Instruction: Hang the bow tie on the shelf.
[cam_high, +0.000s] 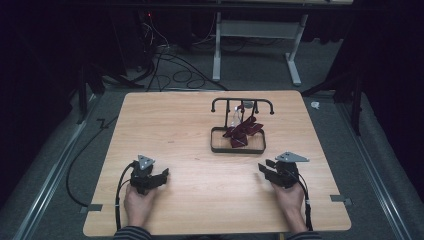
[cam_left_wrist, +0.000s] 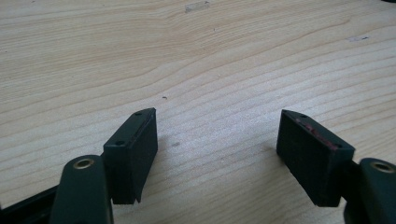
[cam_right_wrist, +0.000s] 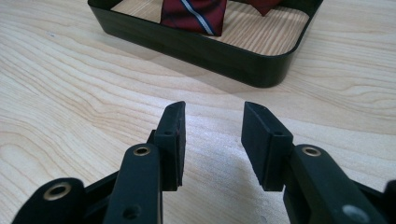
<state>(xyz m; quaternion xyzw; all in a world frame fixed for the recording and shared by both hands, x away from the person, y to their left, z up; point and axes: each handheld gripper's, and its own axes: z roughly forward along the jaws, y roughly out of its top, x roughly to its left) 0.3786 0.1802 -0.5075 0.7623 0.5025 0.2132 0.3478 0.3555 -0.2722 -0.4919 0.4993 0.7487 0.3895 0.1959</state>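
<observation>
A person's two hands rest on the near half of a pale wooden table (cam_high: 190, 150), each holding a black two-jaw gripper. The left gripper (cam_high: 159, 177), at about seven o'clock on the tabletop in the high view, lies low over bare wood; in the left gripper view its jaws stand wide apart with nothing between them, only wood grain showing past the black pads (cam_left_wrist: 135, 149). The right gripper (cam_high: 264, 170), at about five o'clock, points toward the middle of the table; in the right gripper view its jaws are partly open, a clear gap between the pads (cam_right_wrist: 173, 140), and they hold nothing. Ahead of it, at about twelve o'clock in that view, sits a shallow black rectangular tray (cam_right_wrist: 210, 49) with rounded corners, near the jaws but apart from them. Inside the tray lies a dark red striped necktie (cam_right_wrist: 194, 14) with thin white and blue lines. In the high view the tray (cam_high: 216, 148) lies right of centre at about one o'clock on the table, the necktie (cam_high: 242, 132) bunched in it beneath a black metal hanger rack (cam_high: 242, 101) that rises at the tray's far edge.
</observation>
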